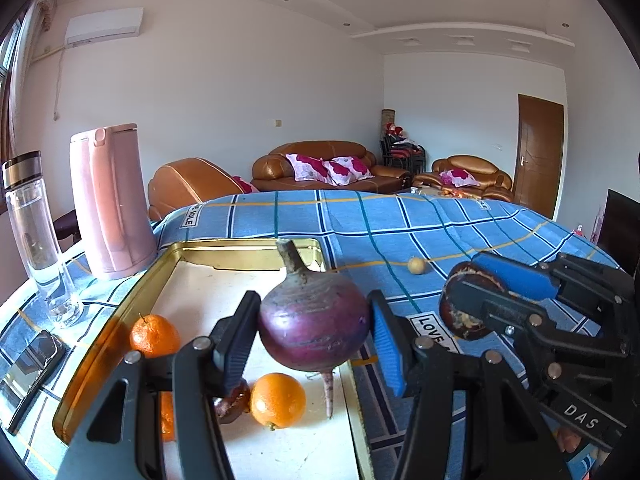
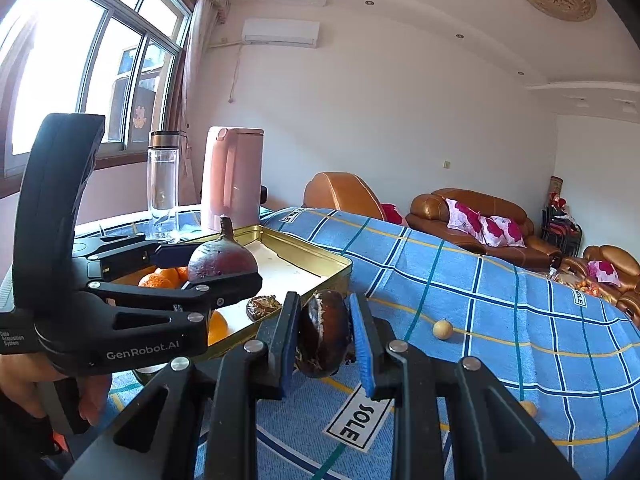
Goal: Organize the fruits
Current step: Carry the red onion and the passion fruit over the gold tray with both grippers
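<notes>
Centre of the left wrist view, the left gripper (image 1: 314, 330) pinches a purple beet (image 1: 314, 320) by its sides, held above the gold tray (image 1: 248, 249). Two oranges (image 1: 277, 400) lie on the tray's white floor, lower left, w/ a dark shrivelled fruit (image 1: 234, 400) touching one. Right of frame, the right gripper (image 2: 324, 334) is clamped on a dark brown fruit (image 2: 324, 332) (passion fruit, maybe) over the blue checked cloth (image 2: 480, 300). A small yellow fruit (image 1: 417, 265) sits on the cloth beyond.

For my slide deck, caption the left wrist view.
Left tool holds a purple beet above the gold tray of oranges; right tool grips a dark fruit.
</notes>
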{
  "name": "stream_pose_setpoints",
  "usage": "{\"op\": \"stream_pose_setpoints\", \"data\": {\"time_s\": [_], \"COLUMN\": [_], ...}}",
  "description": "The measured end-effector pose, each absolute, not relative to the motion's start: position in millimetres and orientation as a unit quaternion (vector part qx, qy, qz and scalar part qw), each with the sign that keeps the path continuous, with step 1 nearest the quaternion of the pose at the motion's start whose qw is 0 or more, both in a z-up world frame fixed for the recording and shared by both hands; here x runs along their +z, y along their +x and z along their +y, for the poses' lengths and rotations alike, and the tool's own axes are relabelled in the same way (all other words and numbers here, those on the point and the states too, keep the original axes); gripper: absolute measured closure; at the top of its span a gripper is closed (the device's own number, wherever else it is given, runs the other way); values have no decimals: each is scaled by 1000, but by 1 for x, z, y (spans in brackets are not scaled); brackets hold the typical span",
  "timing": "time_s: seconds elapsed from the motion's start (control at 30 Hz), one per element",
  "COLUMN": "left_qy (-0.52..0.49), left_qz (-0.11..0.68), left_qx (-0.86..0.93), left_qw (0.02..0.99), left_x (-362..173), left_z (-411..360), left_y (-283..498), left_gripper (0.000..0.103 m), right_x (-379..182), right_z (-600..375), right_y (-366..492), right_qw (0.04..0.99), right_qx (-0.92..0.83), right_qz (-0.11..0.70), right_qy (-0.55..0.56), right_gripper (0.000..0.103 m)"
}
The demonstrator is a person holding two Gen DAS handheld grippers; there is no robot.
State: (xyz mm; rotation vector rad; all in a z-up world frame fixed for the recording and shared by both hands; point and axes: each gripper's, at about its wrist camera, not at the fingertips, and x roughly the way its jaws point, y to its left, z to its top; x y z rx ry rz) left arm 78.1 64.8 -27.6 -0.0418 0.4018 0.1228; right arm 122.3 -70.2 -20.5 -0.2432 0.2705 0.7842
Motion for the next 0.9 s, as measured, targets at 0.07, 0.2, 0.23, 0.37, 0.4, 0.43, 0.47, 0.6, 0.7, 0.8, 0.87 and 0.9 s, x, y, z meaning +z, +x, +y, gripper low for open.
{"op": "stream_pose_setpoints", "data": {"time_s": [0.07, 0.2, 0.23, 0.37, 0.4, 0.43, 0.47, 0.6, 0.7, 0.8, 0.87, 0.9], "left_qy": [-22, -22, -22, -25, -26, -26, -27, -27, -27, -26, -26, -26], "left_qz": [199, 197, 196, 196, 196, 196, 196, 194, 194, 194, 193, 193], "left_qx": [62, 65, 66, 70, 71, 73, 75, 80, 82, 85, 87, 89], "left_qw": [978, 978, 978, 978, 978, 977, 977, 977, 977, 977, 977, 977], "left_x": [-28, -28, -28, -27, -27, -27, -27, -28, -28, -28, -28, -28], "left_z": [67, 70, 70, 75, 76, 77, 79, 85, 87, 90, 92, 93], "left_y": [77, 75, 74, 73, 72, 71, 71, 69, 68, 66, 65, 65], "left_gripper": [47, 47, 47, 47, 47, 47, 47, 47, 47, 47, 47, 47], "right_x": [-21, -21, -21, -21, -21, -21, -21, -22, -22, -22, -22, -22], "right_z": [-67, -62, -60, -55, -54, -53, -51, -46, -43, -40, -38, -38], "right_y": [121, 120, 119, 118, 118, 118, 118, 116, 114, 114, 113, 113], "right_qw": [907, 905, 905, 903, 902, 902, 901, 899, 898, 897, 896, 896], "right_qx": [383, 386, 387, 391, 392, 393, 394, 398, 400, 403, 404, 405], "right_qz": [131, 130, 129, 129, 129, 129, 129, 128, 127, 126, 126, 125], "right_qy": [-120, -122, -122, -125, -125, -126, -127, -129, -131, -132, -133, -133], "right_gripper": [76, 76, 76, 76, 76, 76, 76, 76, 76, 76, 76, 76]}}
